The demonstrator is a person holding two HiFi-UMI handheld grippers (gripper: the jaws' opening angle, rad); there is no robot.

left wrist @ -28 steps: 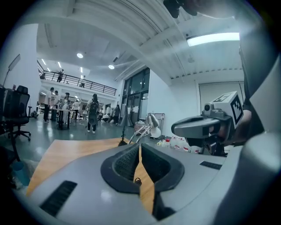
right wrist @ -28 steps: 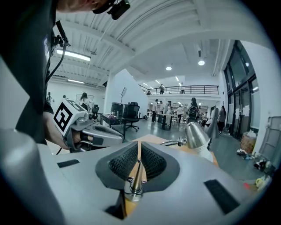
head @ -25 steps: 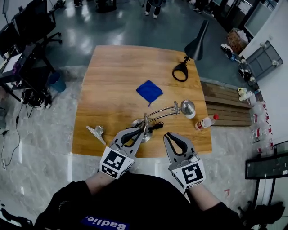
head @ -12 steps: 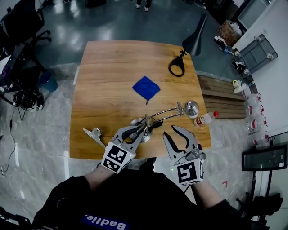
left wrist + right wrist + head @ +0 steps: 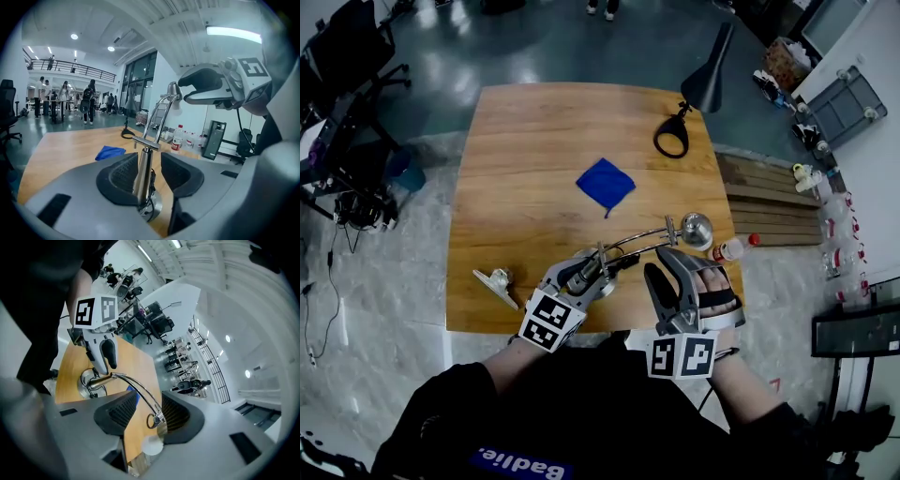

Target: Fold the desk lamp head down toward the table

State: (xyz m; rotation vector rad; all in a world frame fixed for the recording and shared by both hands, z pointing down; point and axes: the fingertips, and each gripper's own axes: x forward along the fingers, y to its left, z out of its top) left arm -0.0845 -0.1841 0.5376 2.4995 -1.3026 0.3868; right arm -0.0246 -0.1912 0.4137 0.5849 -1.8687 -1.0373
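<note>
A chrome desk lamp stands near the table's front edge, its round base [image 5: 602, 284] under my left gripper [image 5: 586, 269]. The lamp's post [image 5: 142, 174] rises between the left jaws, which are opening; the pads do not press on it. Its thin double arm [image 5: 636, 238] runs right to the chrome head [image 5: 696, 229]. My right gripper [image 5: 675, 264], rolled onto its side, has its jaws opening around the arm's far end [image 5: 140, 392], just short of the joint ring [image 5: 152, 421] and the head [image 5: 151, 445]. Neither pad touches the arm.
The wooden table [image 5: 516, 169] also carries a blue cloth [image 5: 606, 183] in the middle, a black desk lamp [image 5: 698, 94] at the far right corner, a plastic bottle [image 5: 733, 249] beside the chrome head, and a metal clip [image 5: 497, 279] at the front left edge.
Both grippers' jaws have gone from shut to wide. The right gripper rolled onto its side and moved up to the lamp's arm. The left gripper sank lower around the post.
</note>
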